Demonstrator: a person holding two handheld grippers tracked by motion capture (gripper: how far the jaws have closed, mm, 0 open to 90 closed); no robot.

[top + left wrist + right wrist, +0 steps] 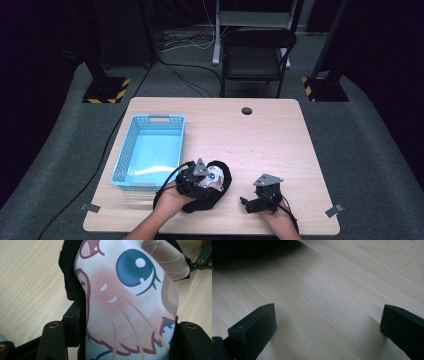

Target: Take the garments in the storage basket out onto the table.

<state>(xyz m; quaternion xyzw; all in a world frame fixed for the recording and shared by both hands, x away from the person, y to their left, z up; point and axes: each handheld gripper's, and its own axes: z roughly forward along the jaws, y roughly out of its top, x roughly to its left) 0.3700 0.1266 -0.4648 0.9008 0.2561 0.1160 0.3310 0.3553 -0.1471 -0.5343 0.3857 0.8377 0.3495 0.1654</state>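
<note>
Cushion (130,305), cartoon-printed with black backing, pinched by left tool (196,176) near worktop (260,135) front edge; right tool (259,199) spread, empty; blue basket (131,150) unfilled.

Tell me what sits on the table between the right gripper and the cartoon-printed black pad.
Nothing: in the high view, bare wooden table separates the right gripper from the pad.

Your right tongs (250,204): bare desk (270,145) ahead, free passage. Your left tongs (192,182): printed cushion (214,176) blocks front, blue basket (150,150) just beside, walling left. Desk's far half open.
</note>
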